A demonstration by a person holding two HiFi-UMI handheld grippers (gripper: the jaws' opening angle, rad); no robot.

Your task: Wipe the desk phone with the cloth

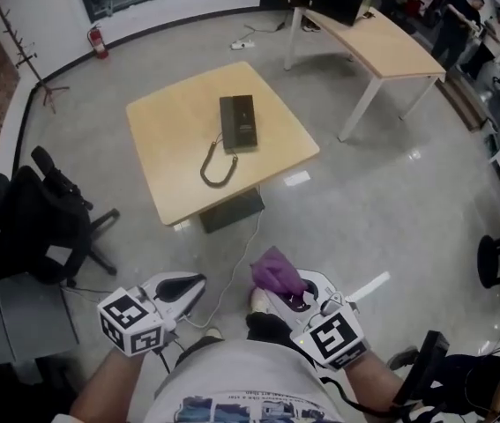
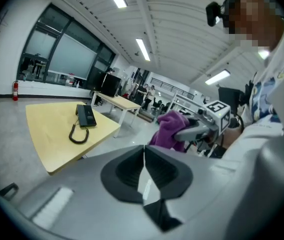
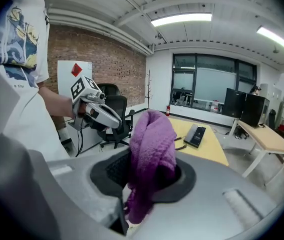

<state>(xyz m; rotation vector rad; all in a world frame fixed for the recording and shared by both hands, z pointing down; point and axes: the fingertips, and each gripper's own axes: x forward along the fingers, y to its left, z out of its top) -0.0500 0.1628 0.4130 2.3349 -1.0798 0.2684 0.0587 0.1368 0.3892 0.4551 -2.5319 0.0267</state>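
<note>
Far ahead of the right claw [image 3: 147, 176], grasping a fluffy purple cloth [image 3: 153, 139], a black desk phone [image 1: 238, 122] lies on a pale wooden table [image 1: 170, 174]; left claw [image 2: 144, 166] is clenched, empty. Best lead with the cloth.

Lighting: bright and even throughout. The main source is the long white fluorescent ceiling strips [image 3: 182, 19] above the right gripper [image 3: 149, 171]. Large dark-framed windows [image 3: 212, 86] ahead of it add daylight. The polished grey floor [image 1: 417, 154] ahead of both grippers carries pale glare patches, and shadows are soft. All views bow strongly at the edges, and both gripper views have dark corners. The left gripper [image 2: 144, 159] housing nearest the lens is out of focus. The fuzzy purple cloth [image 3: 154, 134] reads sharp.
</note>
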